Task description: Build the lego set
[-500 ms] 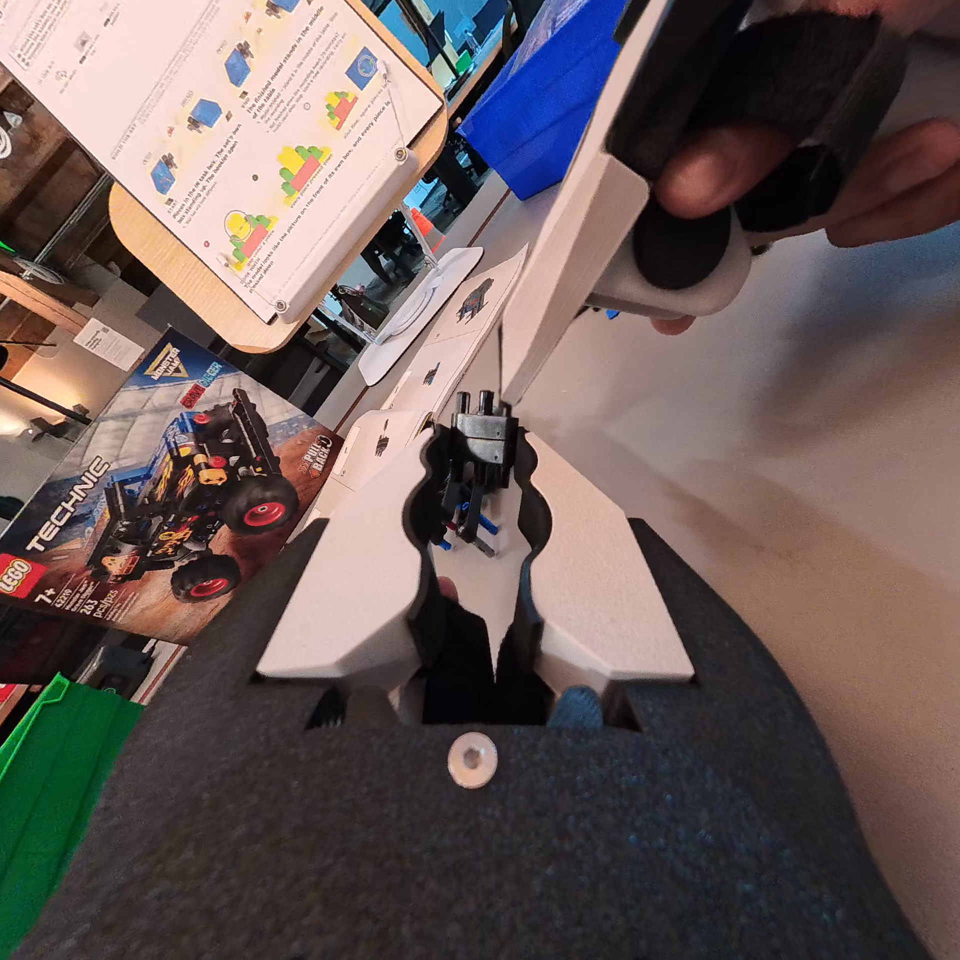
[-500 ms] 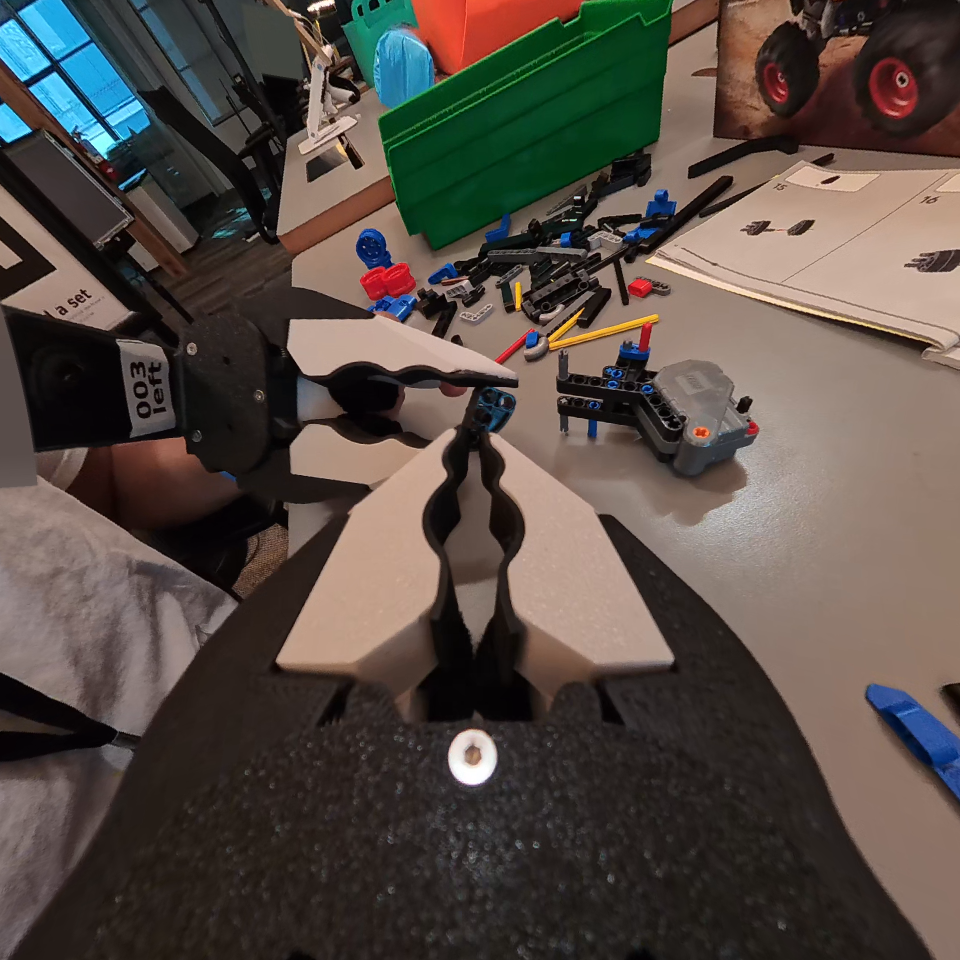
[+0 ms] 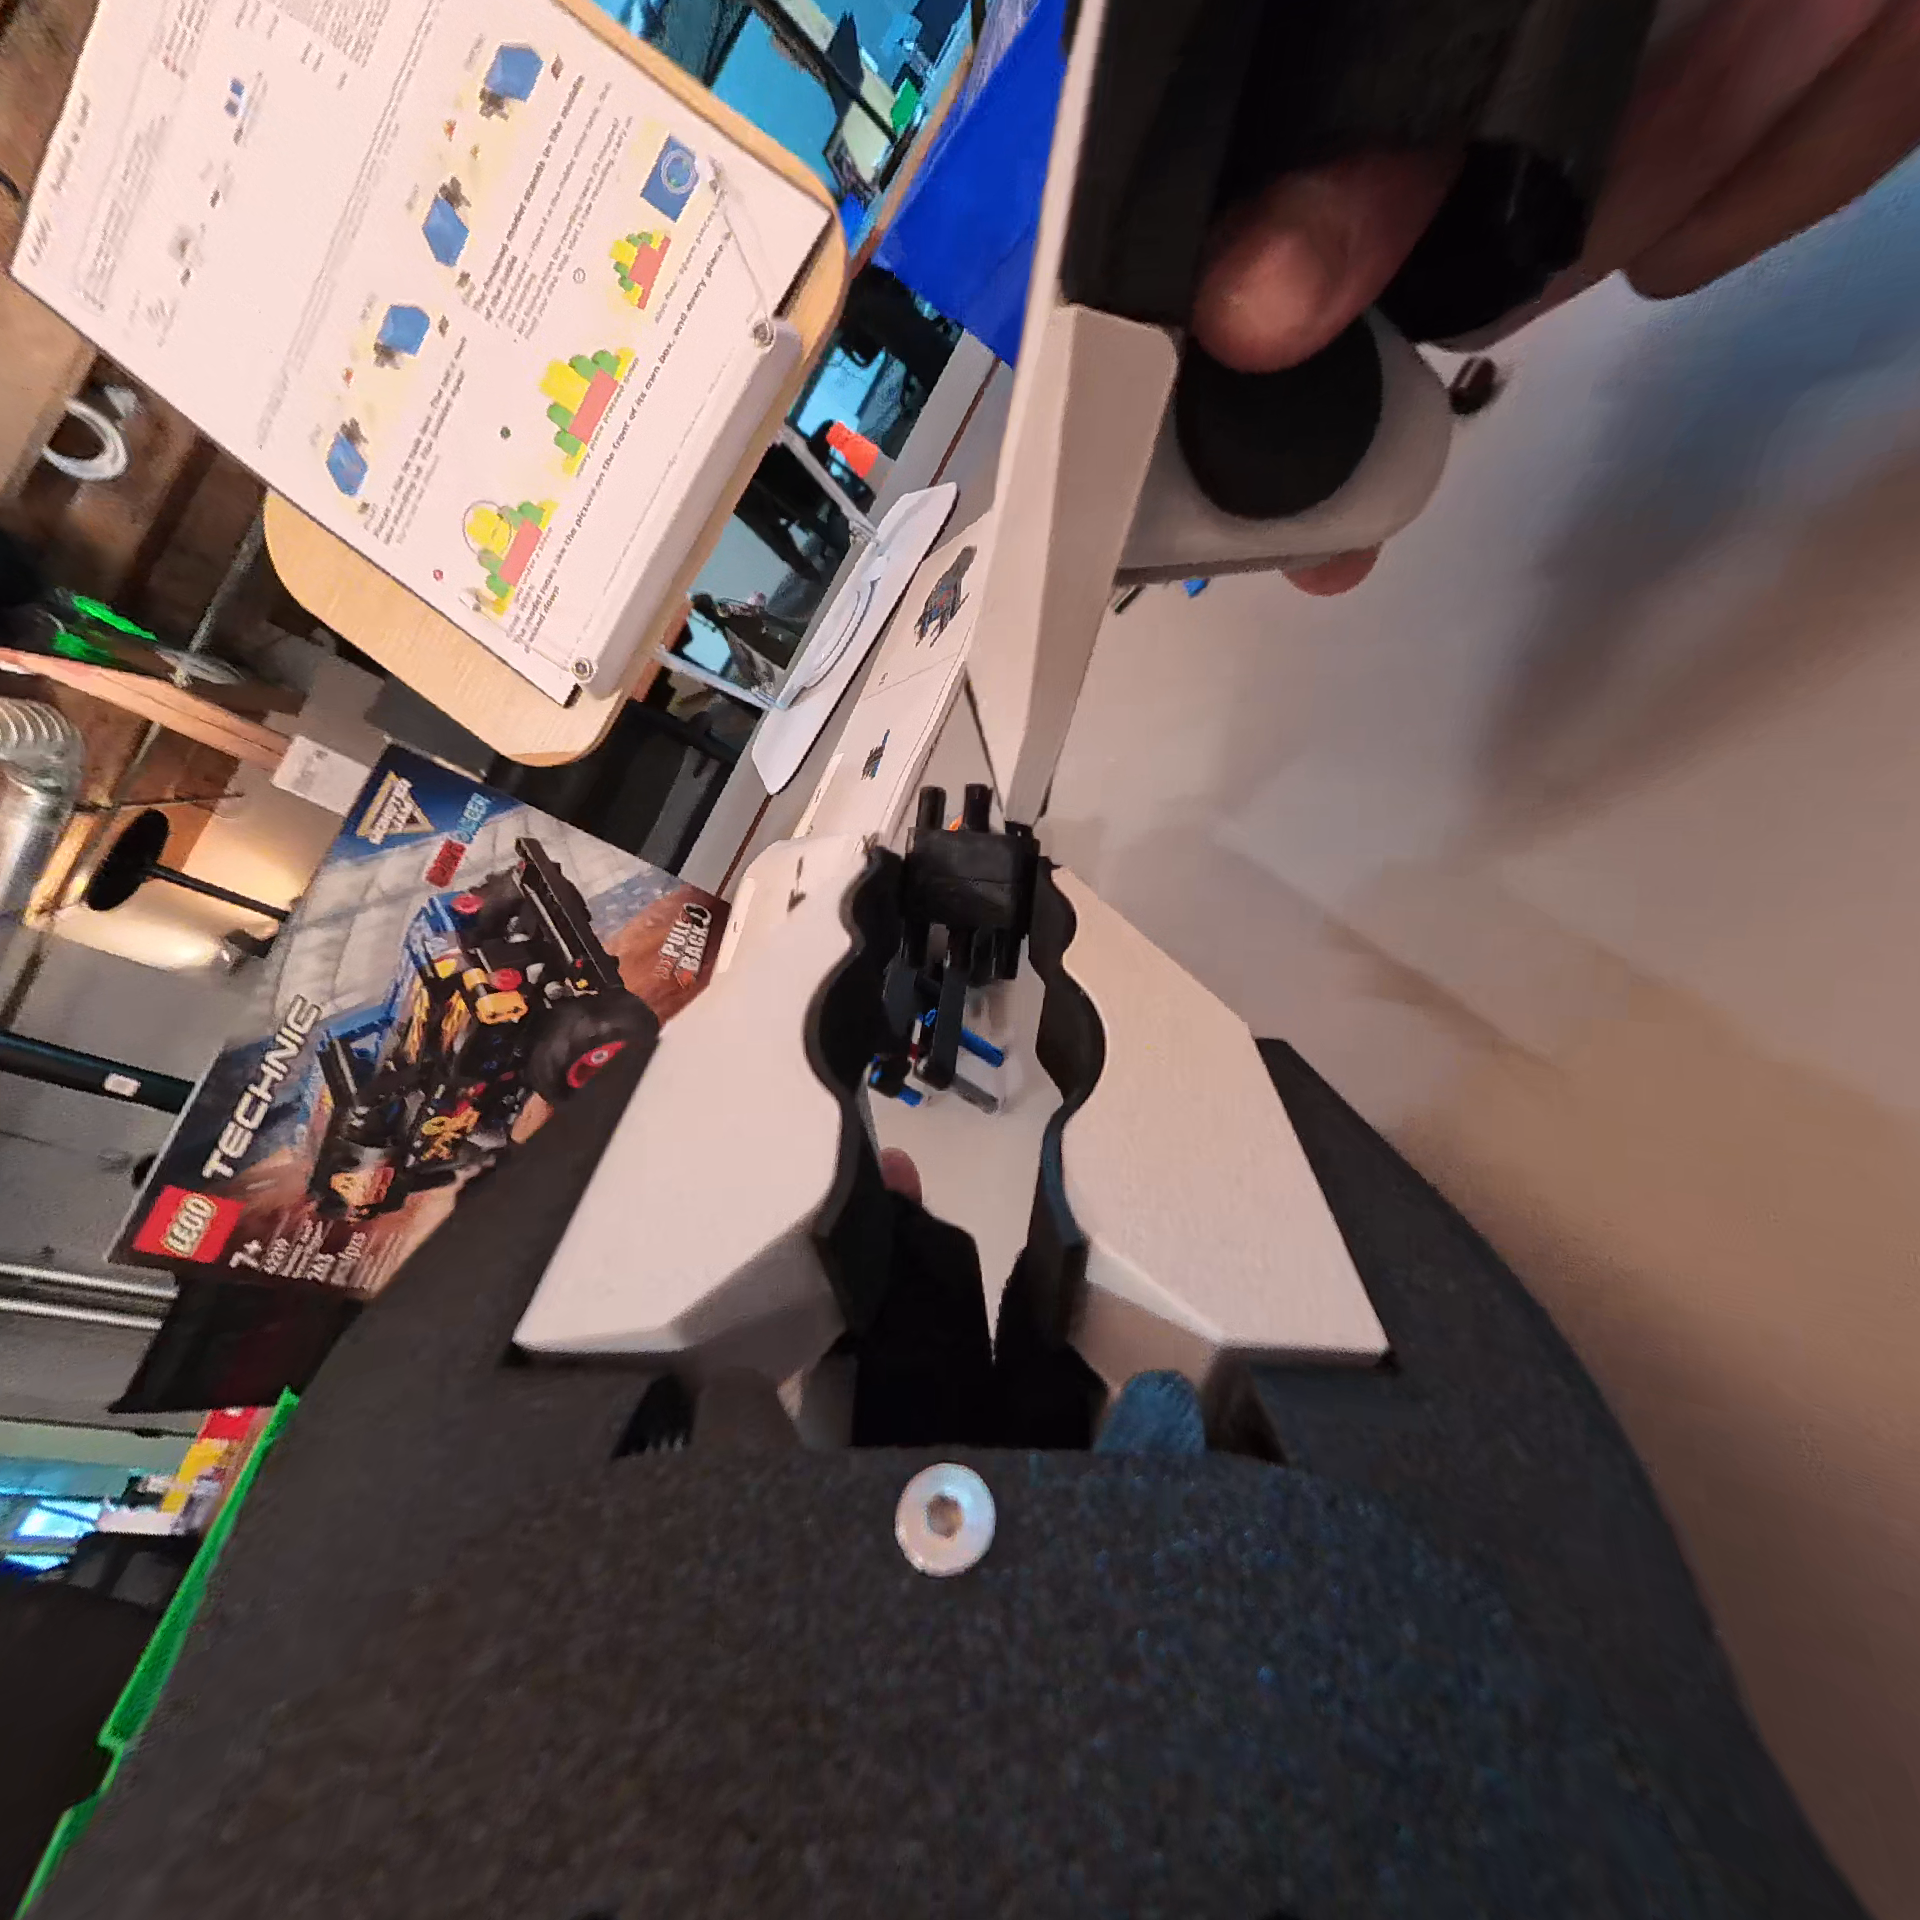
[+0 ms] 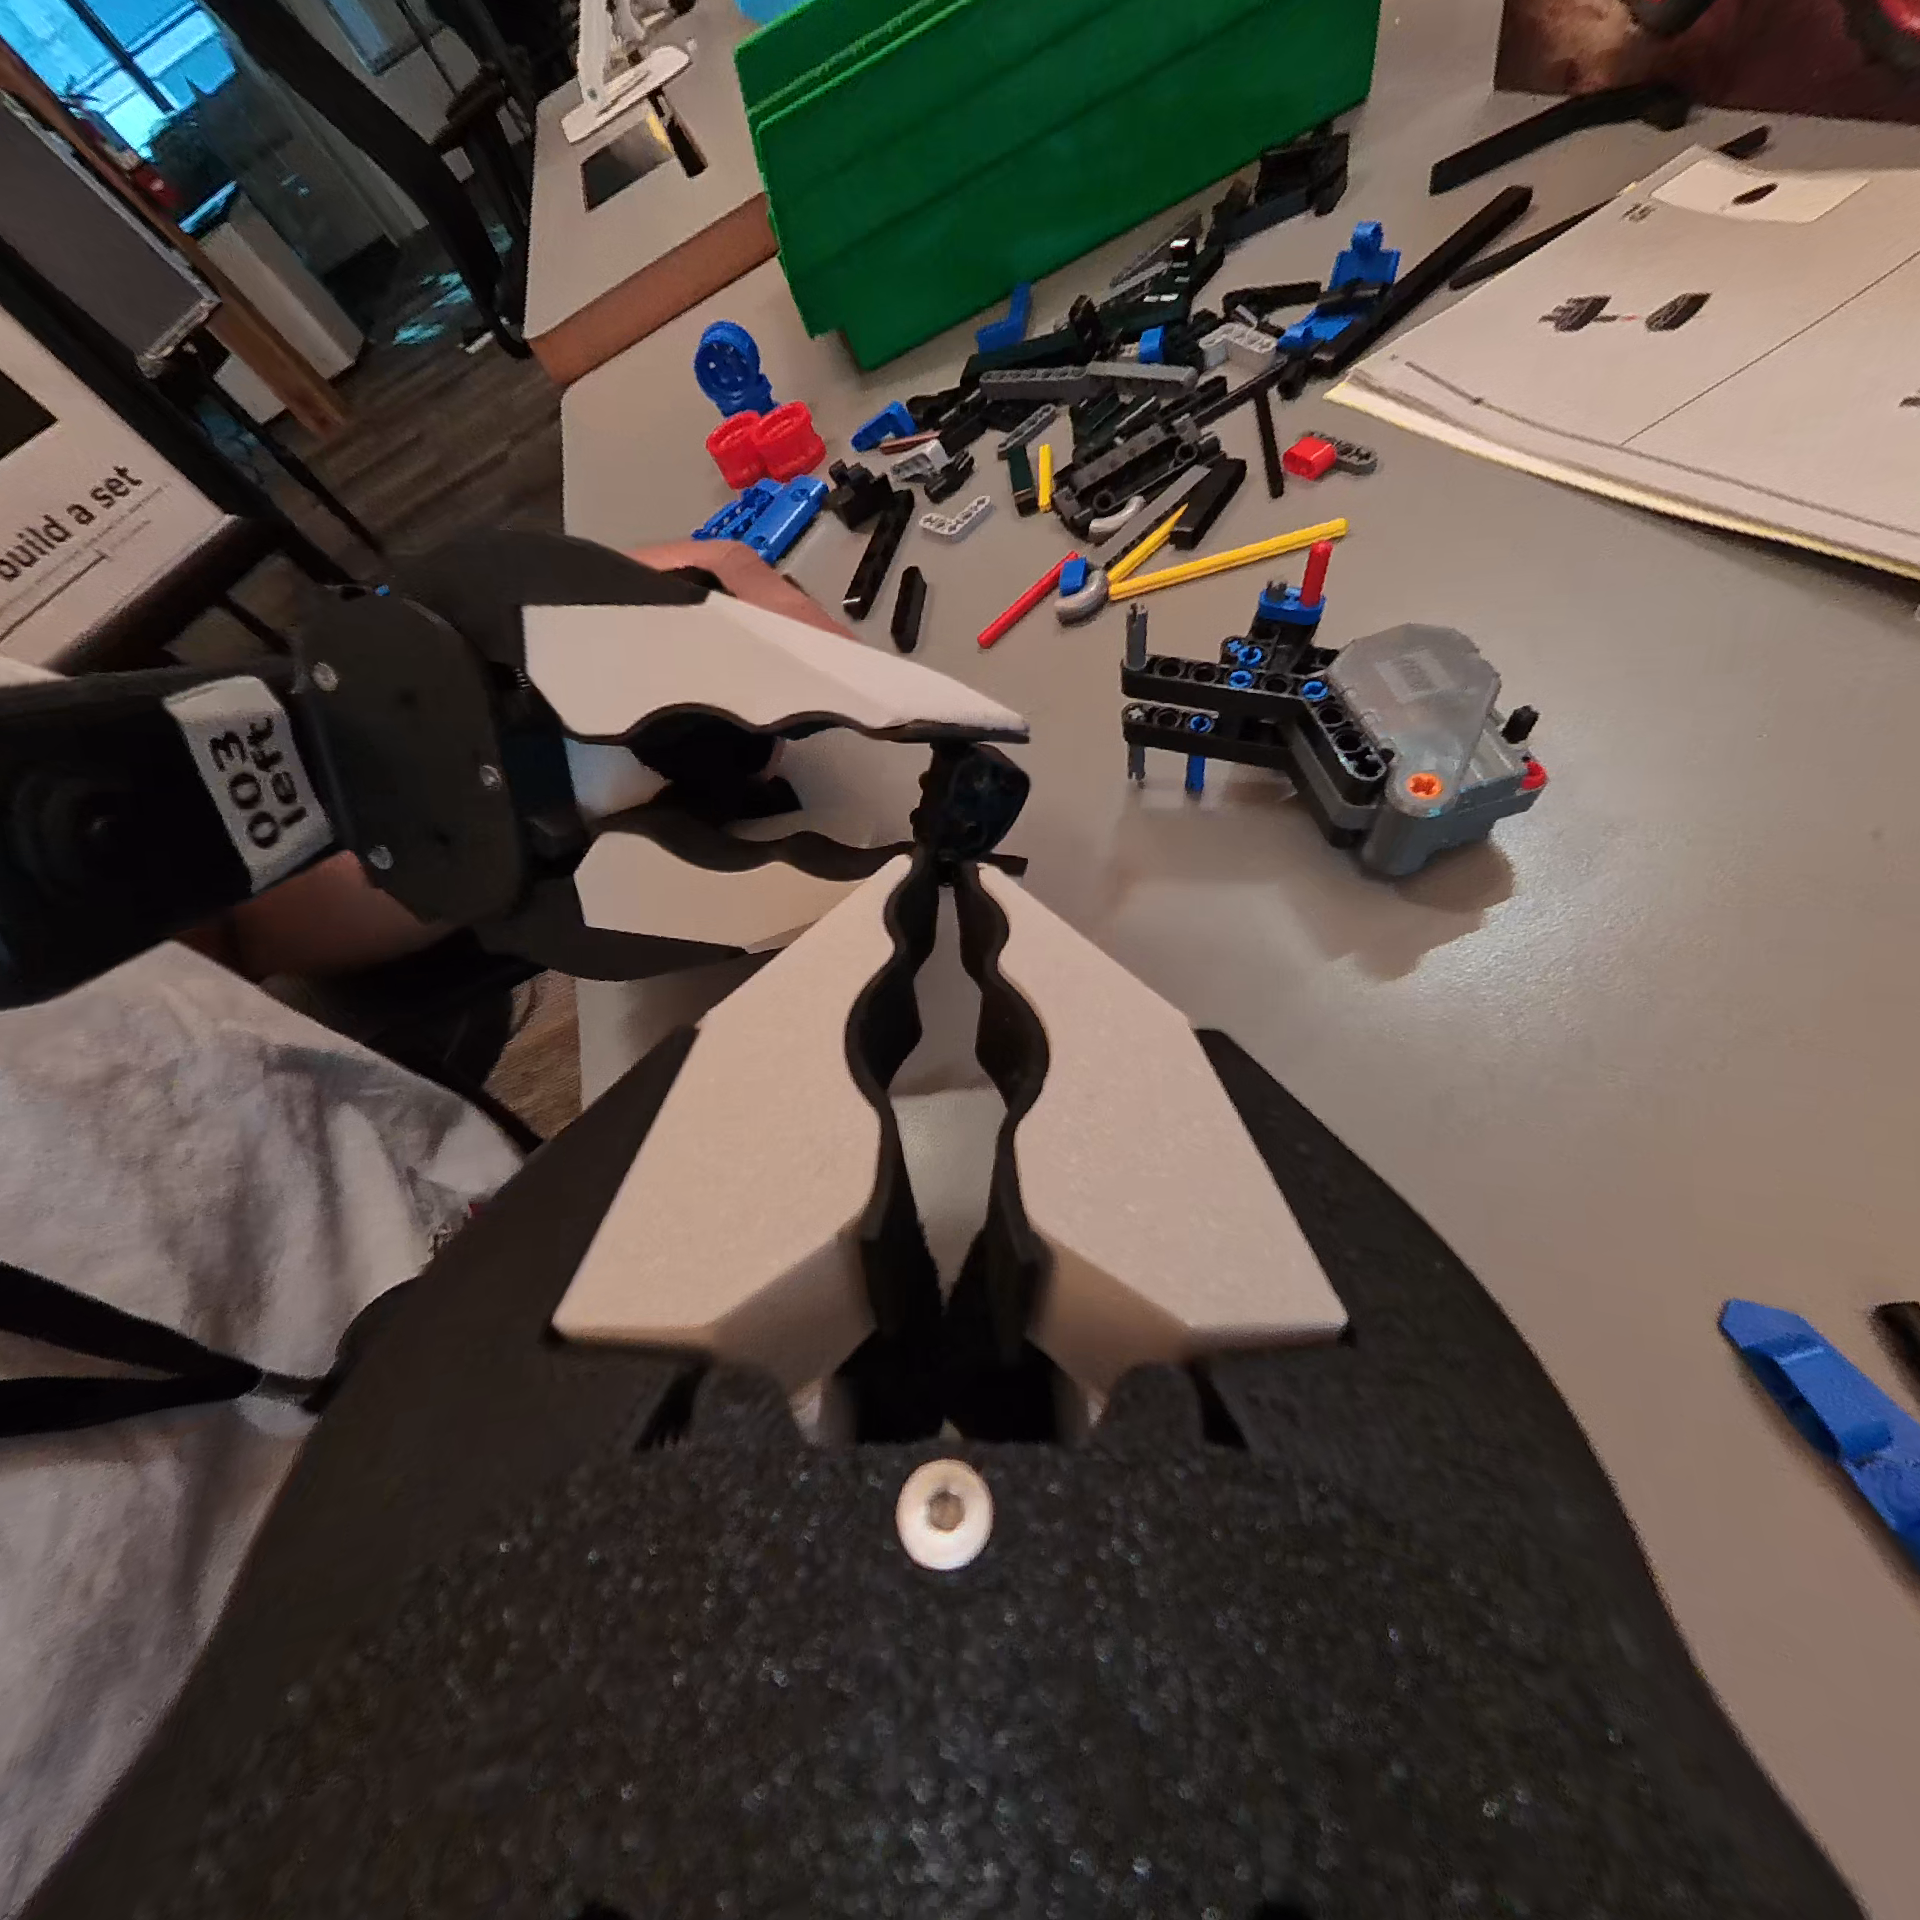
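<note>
My left gripper [image 3: 961,883] is shut on a small black connector piece [image 3: 966,868] with two pins sticking out of its far end. In the right wrist view the left gripper [image 4: 992,795] comes in from the left and holds that piece [image 4: 977,800] above the table. My right gripper [image 4: 940,873] is shut on a small dark pin, its tips pressed against the underside of the piece. In the left wrist view the right gripper [image 3: 1023,821] reaches down from the top, held by a hand. A part-built assembly [image 4: 1340,727] of black beams and a grey motor block stands on the table.
A pile of loose parts [image 4: 1122,416] lies before a green bin [image 4: 1039,156]. An open booklet [image 4: 1662,364] lies far right, a blue part [image 4: 1818,1403] near right. The set's box [image 3: 416,1039] and an instruction board [image 3: 436,312] stand to the left. My left and right fingertips are right by each other.
The two grippers have closed in on each other; the right gripper's tips now press against the held piece. The assembly on the table has not moved.
</note>
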The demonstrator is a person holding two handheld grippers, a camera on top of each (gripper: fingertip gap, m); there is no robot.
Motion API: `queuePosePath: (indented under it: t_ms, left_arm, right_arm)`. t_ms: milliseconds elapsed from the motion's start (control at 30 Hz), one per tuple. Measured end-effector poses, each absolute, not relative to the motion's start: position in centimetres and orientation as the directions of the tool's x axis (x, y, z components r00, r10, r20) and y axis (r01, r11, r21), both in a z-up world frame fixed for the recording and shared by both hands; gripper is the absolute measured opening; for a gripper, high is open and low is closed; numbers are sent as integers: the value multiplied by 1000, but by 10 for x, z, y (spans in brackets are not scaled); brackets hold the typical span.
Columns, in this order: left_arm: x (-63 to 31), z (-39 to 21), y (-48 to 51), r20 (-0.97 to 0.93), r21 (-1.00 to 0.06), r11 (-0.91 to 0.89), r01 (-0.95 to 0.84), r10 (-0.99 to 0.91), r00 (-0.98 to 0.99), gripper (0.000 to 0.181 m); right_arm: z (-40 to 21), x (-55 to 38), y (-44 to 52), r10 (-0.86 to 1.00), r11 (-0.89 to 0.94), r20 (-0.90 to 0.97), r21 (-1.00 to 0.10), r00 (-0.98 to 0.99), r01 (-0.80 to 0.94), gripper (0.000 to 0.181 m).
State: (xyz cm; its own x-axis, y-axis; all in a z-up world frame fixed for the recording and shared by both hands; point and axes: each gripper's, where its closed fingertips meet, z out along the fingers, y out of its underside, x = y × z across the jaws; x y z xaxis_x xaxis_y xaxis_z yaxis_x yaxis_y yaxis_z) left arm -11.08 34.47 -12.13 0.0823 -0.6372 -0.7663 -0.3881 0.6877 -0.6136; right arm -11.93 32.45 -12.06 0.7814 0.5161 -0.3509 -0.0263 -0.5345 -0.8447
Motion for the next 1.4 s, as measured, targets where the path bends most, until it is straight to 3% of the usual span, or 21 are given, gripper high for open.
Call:
queuePosePath:
  t_ms: [33, 200, 467, 600, 900, 1200, 1400]
  left_arm:
    - [-111, -121, 343, -772, -609, 697, -379, -631, 79, 23]
    - [-110, -117, 337, -699, -687, 648, -329, -712, 58, 22]
    - [-110, -107, 339, -472, -859, 446, -250, -880, 50, 23]
    - [-112, -104, 342, -438, -880, 412, -235, -897, 66, 22]
    - [-115, -97, 346, -337, -928, 318, -196, -938, 76, 22]
    - [-116, -99, 352, -391, -905, 358, -228, -913, 118, 23]
    - [-114, -108, 353, -667, -729, 602, -327, -733, 137, 22]
  right_arm:
    - [-120, -120, 323, 526, -541, -369, -841, 766, -34, 3]
    - [-114, -122, 319, 549, -557, -473, -822, 690, -120, 3]
    - [-98, -123, 325, 569, -444, -476, -864, 671, -236, 2]
    - [-93, -124, 330, 561, -387, -494, -866, 664, -317, 3]
    - [-84, -127, 335, 549, -273, -407, -913, 730, -304, 3]
    - [-89, -129, 339, 526, -310, -400, -912, 751, -269, 3]
    - [-105, -125, 334, 526, -421, -430, -881, 734, -214, 2]
